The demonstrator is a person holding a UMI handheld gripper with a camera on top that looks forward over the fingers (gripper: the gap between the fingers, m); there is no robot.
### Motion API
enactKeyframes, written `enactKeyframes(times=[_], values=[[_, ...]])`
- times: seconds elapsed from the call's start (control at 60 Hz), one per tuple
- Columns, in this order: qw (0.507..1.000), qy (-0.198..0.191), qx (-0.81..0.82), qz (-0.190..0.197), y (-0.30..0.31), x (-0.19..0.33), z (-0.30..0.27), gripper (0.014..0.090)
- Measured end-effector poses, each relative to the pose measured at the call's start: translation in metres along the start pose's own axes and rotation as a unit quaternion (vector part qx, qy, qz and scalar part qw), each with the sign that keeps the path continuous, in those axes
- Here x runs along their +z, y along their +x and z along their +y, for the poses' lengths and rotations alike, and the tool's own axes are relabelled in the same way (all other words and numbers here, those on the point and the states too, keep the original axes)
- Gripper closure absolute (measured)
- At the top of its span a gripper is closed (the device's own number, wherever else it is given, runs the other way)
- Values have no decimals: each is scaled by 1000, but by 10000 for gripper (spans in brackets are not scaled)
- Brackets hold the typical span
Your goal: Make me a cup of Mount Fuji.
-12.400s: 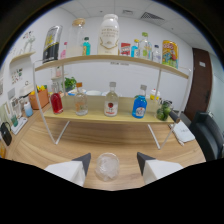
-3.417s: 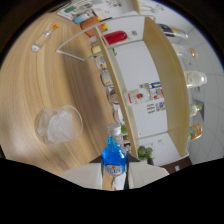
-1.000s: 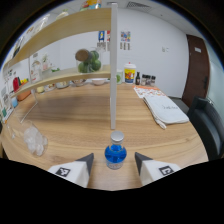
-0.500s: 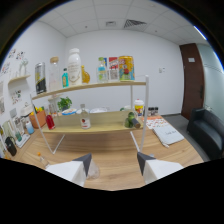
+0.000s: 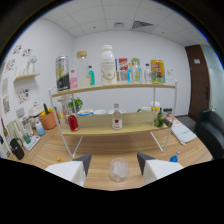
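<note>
The gripper (image 5: 112, 166) fingers are spread and hold nothing. A clear glass of ice (image 5: 119, 169) stands on the bench (image 5: 125, 150) between them, near its front edge. Beyond it, a two-tier shelf (image 5: 115, 129) carries bottles and cans.

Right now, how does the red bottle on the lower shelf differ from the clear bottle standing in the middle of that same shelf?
The red bottle is filled with red liquid; the clear bottle looks colourless, with a red label.

The red bottle stands near the shelf's end by the orange pot; the clear bottle stands mid-shelf, beyond the glass between the open gripper's fingers.

Both are upright on the lower shelf.
</note>
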Motion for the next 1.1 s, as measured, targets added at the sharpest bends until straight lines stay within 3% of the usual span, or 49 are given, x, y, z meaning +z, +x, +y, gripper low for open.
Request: enactKeyframes(times=[0.15,0.167,0.183,0.533,0.633,0.65,0.667,0.75,0.95,1.1], values=[[1000,18,-10,-3,-16,-2,-36,190],[1000,20,-10,-3,-17,-2,-41,245],[1000,23,-8,-4,-20,-3,-47,192],[991,131,-10,-31,-88,17,-211,189],[990,139,-15,-34,-101,39,-235,190],[989,141,-15,-34,-102,42,-239,246],[989,144,-16,-33,-105,47,-242,192],[989,145,-23,-26,-109,67,-253,193],[992,122,-34,-13,-114,112,-255,292],[994,104,-41,-1,-110,135,-248,431]])
